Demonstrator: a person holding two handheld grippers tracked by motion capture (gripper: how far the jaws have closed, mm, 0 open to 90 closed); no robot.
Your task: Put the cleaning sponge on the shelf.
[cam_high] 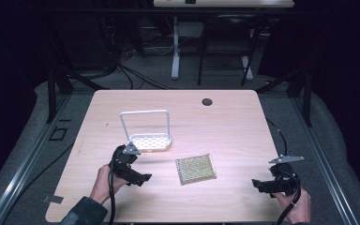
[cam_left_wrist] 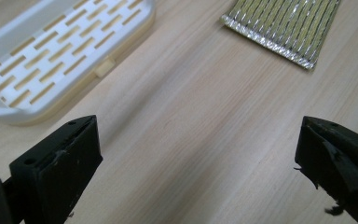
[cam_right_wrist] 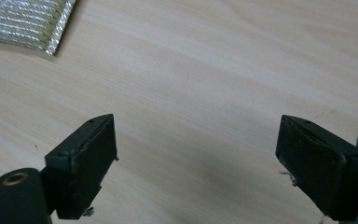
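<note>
From the high view, the wooden table (cam_high: 225, 126) carries a white slotted tray (cam_high: 150, 141) with a tall wire handle standing over it, and just off its 4 o'clock corner lies a flat, shiny woven mat (cam_high: 196, 168), gold and silver in tone. The mat sits near the middle of the front half of the table, its long axis running roughly 9 to 3 o'clock with the 3 o'clock end tipped slightly toward the far edge. The left gripper (cam_high: 143, 178) rests at the mat's 9 o'clock, the right gripper (cam_high: 258, 185) well apart at its 3 o'clock.

In the left gripper view, the jaws stand spread wide over bare wood; the tray (cam_left_wrist: 51, 51) lies at 10 o'clock, the mat (cam_left_wrist: 286, 25) at 1 o'clock.

In the right gripper view, the jaws are likewise wide apart and hold nothing; a corner of the mat (cam_right_wrist: 25, 21) shows at 11 o'clock.

The mat looks thin, light and floppy, probably slick on its foil face; pinching an edge or corner seems the surest hold
</note>
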